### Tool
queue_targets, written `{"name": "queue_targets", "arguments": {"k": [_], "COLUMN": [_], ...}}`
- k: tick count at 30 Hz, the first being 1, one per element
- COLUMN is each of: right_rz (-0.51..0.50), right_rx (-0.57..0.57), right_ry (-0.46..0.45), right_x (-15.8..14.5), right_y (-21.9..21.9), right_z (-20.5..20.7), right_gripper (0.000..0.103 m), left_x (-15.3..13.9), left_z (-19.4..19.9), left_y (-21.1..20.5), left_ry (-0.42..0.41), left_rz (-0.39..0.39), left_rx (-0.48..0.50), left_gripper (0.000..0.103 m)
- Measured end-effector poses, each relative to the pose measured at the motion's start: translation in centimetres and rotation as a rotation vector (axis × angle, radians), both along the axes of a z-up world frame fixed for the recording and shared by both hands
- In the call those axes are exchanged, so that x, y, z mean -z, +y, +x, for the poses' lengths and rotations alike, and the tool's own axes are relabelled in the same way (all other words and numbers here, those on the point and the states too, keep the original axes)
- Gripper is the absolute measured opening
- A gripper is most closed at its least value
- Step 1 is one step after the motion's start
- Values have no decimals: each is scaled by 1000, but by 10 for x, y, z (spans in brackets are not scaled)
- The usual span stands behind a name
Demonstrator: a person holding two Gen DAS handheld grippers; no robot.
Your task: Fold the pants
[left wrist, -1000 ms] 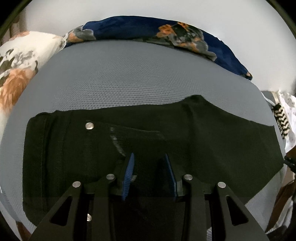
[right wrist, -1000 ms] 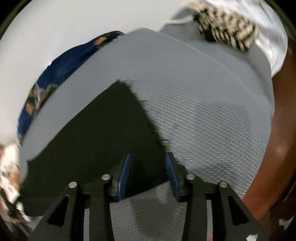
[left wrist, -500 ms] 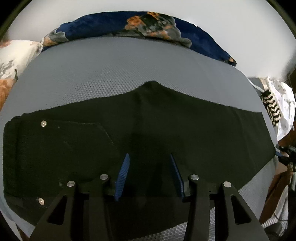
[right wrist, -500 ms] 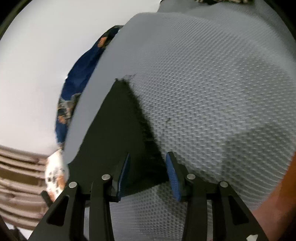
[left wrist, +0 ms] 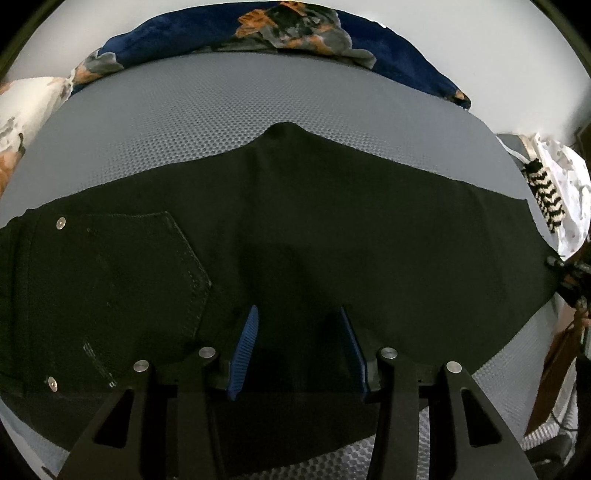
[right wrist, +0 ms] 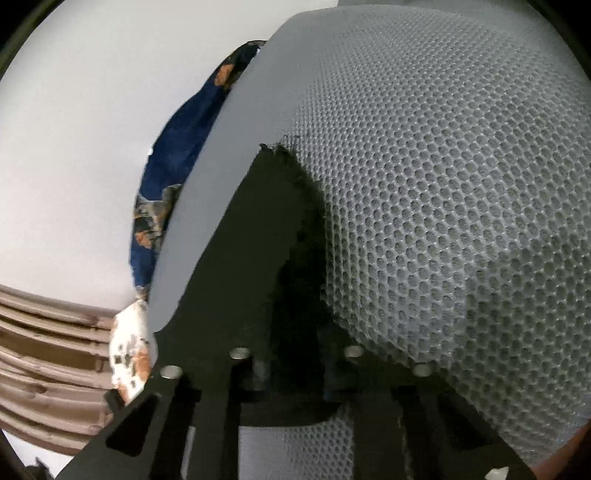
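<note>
Black pants [left wrist: 332, 236] lie flat across a grey mesh mattress [left wrist: 221, 110], waist and back pocket [left wrist: 140, 266] at the left, leg hem at the right. My left gripper [left wrist: 299, 343] is open and hovers over the pants' near middle, holding nothing. My right gripper [right wrist: 295, 365] is low against the leg hem [right wrist: 258, 229]. Its fingertips are sunk in dark cloth and shadow, so I cannot tell how the jaws stand. The right gripper also shows at the hem in the left wrist view [left wrist: 569, 280].
A navy floral pillow [left wrist: 295, 29] lies at the far edge of the mattress, a white floral pillow [left wrist: 26, 110] at the left. A white and black-striped cloth [left wrist: 554, 192] lies at the right edge. A brown slatted headboard [right wrist: 55, 350] shows at the left.
My left gripper has drawn back and opened wider, so more of the pants shows. My right gripper has dropped lower onto the leg hem, and its blue pads are now lost in the dark cloth.
</note>
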State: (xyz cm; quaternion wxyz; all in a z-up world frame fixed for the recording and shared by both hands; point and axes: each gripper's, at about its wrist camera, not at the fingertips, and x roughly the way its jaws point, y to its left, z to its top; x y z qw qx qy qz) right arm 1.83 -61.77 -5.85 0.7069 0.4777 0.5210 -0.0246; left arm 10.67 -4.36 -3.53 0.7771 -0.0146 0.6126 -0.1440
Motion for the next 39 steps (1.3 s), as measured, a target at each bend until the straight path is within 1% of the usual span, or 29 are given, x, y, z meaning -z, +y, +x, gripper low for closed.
{"name": "queue_targets", "arguments": {"k": [3,8,13,17,20,24,30,35,37,39], "right_rz": [-25,-41,-50,-46,-22,13,55,91,67,14], "right_rx": [3,-23,-104,-179,-235,-322,-513,-648,-725,-790], "right_ry": [-17,-82,-129,-149,-168,-176,-161,-116,-91,-72], "right_x": [-13,-49,-78,-89,-92,-89,-74,-49,-40,-33], "right_y": [8,38,82,124,160,214,314,376,403,424], "right_z": [5,28,62,88,106,126,159,161,154,142], "right_gripper": [10,9,9,9,8,8,8,8,8,9], "left_x": [-4,-14,-25,-38,-46,-53,-63,-68,-68,-69], "left_z": [0,0,-3,-2,1,0,-2,-6,-7,-7], "left_y": [5,17,29,40,51,73,102,116,118,119], "left_ry": [-10,-31,-57,-82,-94,-107,-120,-123,-120,-119], "left_rz": [-8,-33,-50,-52,-60,-69,-102,-124,-136,-146], "left_rx": [-3,-26,-34,-38,-53,-82,-129,-144,-141,-134], "left_gripper": [46,46,46,47,48,48,48,48,48,48]}}
